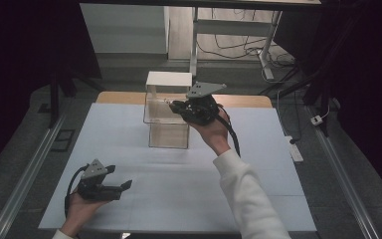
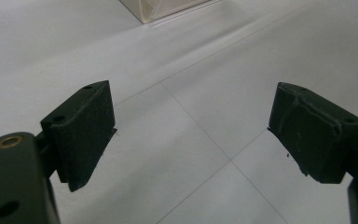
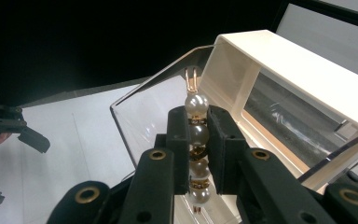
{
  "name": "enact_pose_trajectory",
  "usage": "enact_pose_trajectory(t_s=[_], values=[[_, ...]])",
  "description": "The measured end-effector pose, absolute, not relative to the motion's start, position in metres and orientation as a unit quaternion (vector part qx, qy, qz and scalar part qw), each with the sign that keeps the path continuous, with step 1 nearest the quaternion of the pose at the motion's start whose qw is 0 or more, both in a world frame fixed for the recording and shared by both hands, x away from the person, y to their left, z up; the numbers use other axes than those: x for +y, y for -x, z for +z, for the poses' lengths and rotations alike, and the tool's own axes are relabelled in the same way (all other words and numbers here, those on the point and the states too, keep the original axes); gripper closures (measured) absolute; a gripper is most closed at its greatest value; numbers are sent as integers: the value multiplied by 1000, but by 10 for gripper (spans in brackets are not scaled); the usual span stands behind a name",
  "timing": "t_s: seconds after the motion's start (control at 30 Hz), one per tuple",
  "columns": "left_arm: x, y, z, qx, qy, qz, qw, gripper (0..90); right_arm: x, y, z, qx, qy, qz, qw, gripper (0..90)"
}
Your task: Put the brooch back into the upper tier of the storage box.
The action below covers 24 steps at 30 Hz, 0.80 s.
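A short string of pearl-like beads with gold spacers and a gold clasp (image 3: 196, 140) stands upright between the pads of my right gripper (image 3: 197, 140), which is shut on it. That gripper (image 1: 176, 105) hovers at the open top of a clear plastic box (image 1: 168, 127) with a cream lid (image 1: 169, 79) tilted up behind it. In the right gripper view the clasp end points toward the box's opening (image 3: 168, 107). My left gripper (image 1: 124, 186) rests low over the white table cover at the front left, open with nothing between its fingers (image 2: 86, 126).
The white cover (image 1: 258, 169) spreads over a wooden table whose far edge (image 1: 124, 97) shows behind the box. Metal rails (image 1: 27, 169) run along both sides. Desk legs and cables (image 1: 248, 47) stand on the floor beyond.
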State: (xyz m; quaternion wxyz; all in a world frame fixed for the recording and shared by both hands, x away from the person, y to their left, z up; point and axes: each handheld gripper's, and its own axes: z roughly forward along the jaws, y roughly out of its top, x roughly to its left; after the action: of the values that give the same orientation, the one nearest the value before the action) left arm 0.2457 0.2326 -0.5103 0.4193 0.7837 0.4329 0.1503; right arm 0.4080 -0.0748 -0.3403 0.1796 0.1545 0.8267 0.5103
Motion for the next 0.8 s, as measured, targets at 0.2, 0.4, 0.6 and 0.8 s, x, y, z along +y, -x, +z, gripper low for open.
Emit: enact_pose_trajectory(t_s=[0.2,0.4,0.6,0.8], values=[[233,-246,-510,433,-784,150,420,145,-73,-408,-341,826,-154,510,182,727],[233,-246,-510,433,-783,150,420,145,-75,-407,-341,821,-161,513,190,624],[233,-246,-510,433,-784,151,419,145,-81,-404,-340,819,-166,516,187,556],[233,-246,-510,433,-784,151,419,145,-94,-398,-341,813,-172,523,191,506]])
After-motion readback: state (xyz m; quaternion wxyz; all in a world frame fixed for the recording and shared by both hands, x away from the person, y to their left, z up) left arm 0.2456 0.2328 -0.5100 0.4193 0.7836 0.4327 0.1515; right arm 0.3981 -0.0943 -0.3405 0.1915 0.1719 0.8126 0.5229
